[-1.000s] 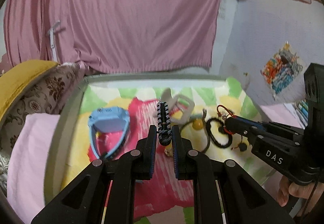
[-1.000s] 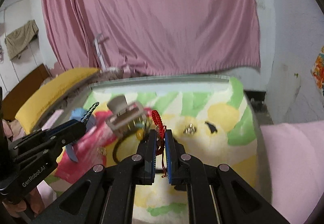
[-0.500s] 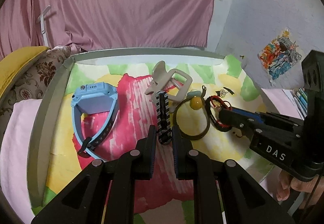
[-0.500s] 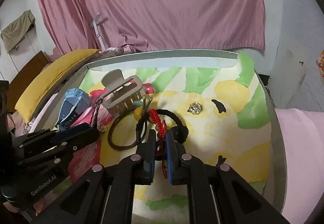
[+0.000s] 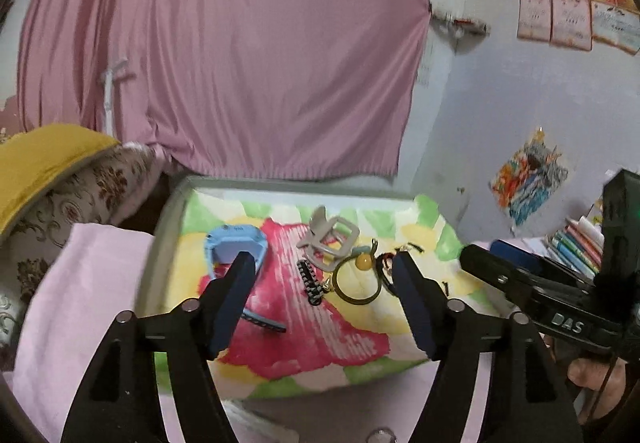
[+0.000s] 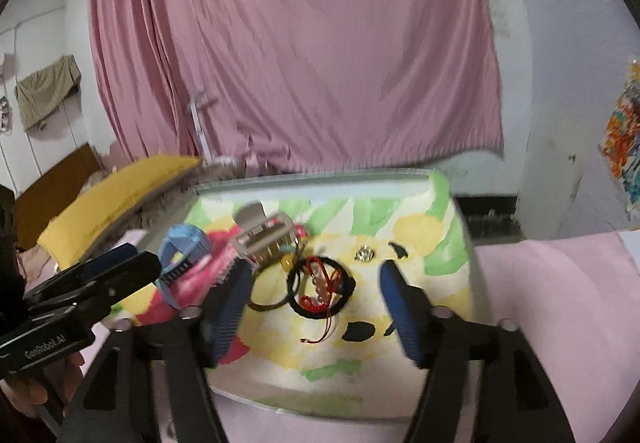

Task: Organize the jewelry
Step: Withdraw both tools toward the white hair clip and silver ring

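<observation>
My left gripper [image 5: 322, 275] is open and empty above the near part of a colourful tray [image 5: 280, 363]. A black-and-white braided bracelet [image 5: 311, 283] lies on the tray between its fingers. A blue watch [image 5: 236, 247], a grey hair claw [image 5: 330, 239] and an olive ring with a yellow bead [image 5: 357, 279] lie around it. My right gripper [image 6: 314, 283] is open and empty. A red cord bracelet [image 6: 318, 287] lies on a black hair tie [image 6: 348, 285] between its fingers.
A small silver piece [image 6: 364, 253] and black shapes lie on the tray's right half. A pink curtain [image 5: 240, 63] hangs behind. A yellow cushion [image 5: 44, 159] sits at the left, pink bedding [image 6: 560, 283] around the tray. Books [image 5: 576, 243] stand at the right.
Both grippers opened and pulled back from the tray. The left let go of the braided bracelet, the right let go of the red cord bracelet; both now lie on the tray.
</observation>
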`<act>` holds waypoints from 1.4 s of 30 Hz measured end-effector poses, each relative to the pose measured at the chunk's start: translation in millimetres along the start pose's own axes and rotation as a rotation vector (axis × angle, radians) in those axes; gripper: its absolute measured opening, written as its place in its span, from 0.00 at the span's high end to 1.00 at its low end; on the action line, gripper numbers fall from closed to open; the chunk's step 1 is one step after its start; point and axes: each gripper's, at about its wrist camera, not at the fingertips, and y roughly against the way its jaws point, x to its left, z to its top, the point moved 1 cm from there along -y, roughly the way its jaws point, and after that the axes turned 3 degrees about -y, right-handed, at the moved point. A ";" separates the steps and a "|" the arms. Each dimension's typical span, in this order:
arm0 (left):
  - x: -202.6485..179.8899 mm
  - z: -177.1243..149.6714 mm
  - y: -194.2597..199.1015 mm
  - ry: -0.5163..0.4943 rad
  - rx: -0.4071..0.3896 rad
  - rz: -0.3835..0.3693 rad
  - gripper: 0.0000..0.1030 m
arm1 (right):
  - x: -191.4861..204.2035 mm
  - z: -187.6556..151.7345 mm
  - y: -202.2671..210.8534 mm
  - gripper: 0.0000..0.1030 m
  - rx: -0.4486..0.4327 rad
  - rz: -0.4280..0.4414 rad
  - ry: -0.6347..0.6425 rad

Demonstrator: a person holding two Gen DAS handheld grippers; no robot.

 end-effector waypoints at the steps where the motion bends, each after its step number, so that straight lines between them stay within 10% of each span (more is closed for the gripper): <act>1: -0.6 -0.8 5.9 0.000 -0.011 0.005 0.30 | 2.2 -0.8 5.9 0.24 -0.017 0.000 0.002; 17: 1.3 -39.4 112.6 0.000 -0.202 0.063 0.08 | 41.8 -44.3 91.6 0.00 -0.263 -0.004 0.025; 42: 38.3 -85.3 122.0 -0.011 -0.024 0.119 0.07 | 85.5 -97.4 70.7 0.00 -0.081 -0.024 0.130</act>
